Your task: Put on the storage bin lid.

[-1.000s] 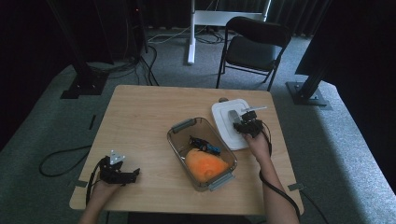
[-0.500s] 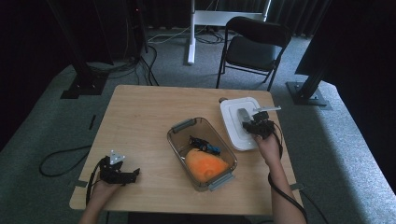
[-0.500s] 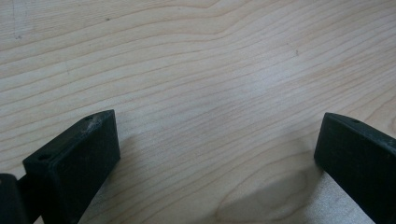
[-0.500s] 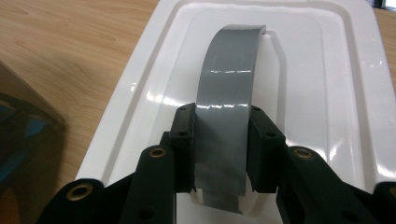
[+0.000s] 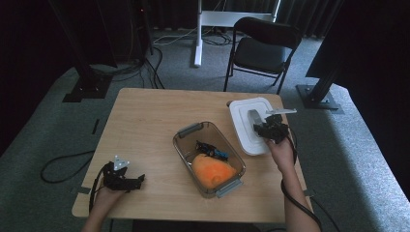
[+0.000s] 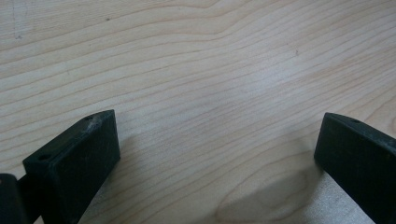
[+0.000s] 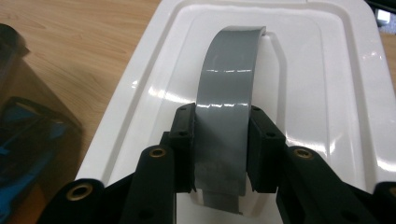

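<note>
Right gripper has its jaws drawn in partway and clamped on the grey handle of the white lid, one pad pressing each edge of the strap; the lid reaches ahead of the jaws and lies on the wooden surface. Just beside it, on the gripper's left, stands the clear container holding an orange thing and a blue-black thing. Left gripper rests wide open on bare surface, holding nothing. No writing can be read.
</note>
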The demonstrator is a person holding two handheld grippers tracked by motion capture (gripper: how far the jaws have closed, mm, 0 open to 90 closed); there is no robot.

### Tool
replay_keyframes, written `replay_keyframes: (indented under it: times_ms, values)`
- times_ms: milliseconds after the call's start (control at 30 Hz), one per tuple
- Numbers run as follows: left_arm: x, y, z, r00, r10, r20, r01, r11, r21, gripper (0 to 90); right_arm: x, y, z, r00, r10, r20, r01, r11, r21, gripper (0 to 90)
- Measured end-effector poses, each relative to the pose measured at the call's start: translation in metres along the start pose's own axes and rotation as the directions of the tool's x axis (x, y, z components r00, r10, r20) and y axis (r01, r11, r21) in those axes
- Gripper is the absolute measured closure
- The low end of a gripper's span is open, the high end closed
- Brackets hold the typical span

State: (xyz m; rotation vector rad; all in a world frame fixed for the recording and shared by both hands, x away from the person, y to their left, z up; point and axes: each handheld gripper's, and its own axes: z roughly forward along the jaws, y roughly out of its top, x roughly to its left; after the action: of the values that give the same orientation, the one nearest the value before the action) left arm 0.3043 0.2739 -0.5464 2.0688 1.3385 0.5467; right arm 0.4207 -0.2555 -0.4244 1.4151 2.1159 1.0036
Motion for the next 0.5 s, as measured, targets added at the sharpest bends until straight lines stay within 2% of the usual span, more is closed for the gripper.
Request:
replay_keyframes:
  times_ms: [100, 500]
  values:
    - [0.000, 0.000, 0.000, 1.0000, 0.000, 0.000, 0.000, 1.0000, -0.001, 0.5, 0.008, 0.005, -0.010, 0.9998, -0.017, -0.007, 0.017, 1.000, -0.018, 67.4]
    - [0.000, 0.000, 0.000, 1.0000, 0.001, 0.000, -0.001, 1.0000, 0.000, 0.5, 0.026, 0.012, -0.025, 0.9987, -0.044, -0.028, 0.042, 0.998, -0.045, 67.4]
